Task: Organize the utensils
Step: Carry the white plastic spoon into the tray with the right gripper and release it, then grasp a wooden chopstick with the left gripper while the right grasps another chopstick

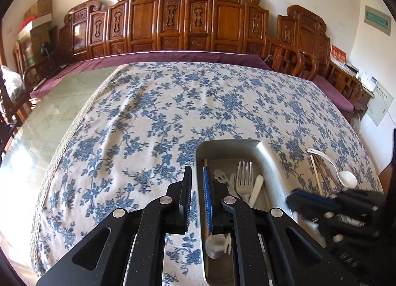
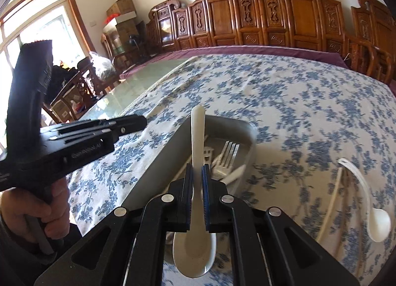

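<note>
The right gripper point(image 2: 197, 178) is clamped on a white ceramic spoon point(image 2: 196, 214), handle pointing forward over the metal tray point(image 2: 158, 160). Ahead in the tray lies a fork point(image 2: 229, 153). The left gripper point(image 1: 197, 182) hovers with fingers apart, straddling the tray's left rim, gripping nothing. To the right gripper's right, another white spoon point(image 2: 371, 209) lies on the floral tablecloth point(image 2: 297, 103).

Both cameras ride low on the hand-held grippers, looking forward along their fingers point(image 1: 207, 194) across the bench point(image 1: 153, 113) toward the carved wooden screen point(image 1: 173, 19) on the far wall. The left one sits close over the near left edge of the metal tray point(image 1: 268, 162). The right one hovers close above the same tray point(image 2: 222, 122), angled slightly leftward, taking in the window point(image 2: 37, 26).
</note>
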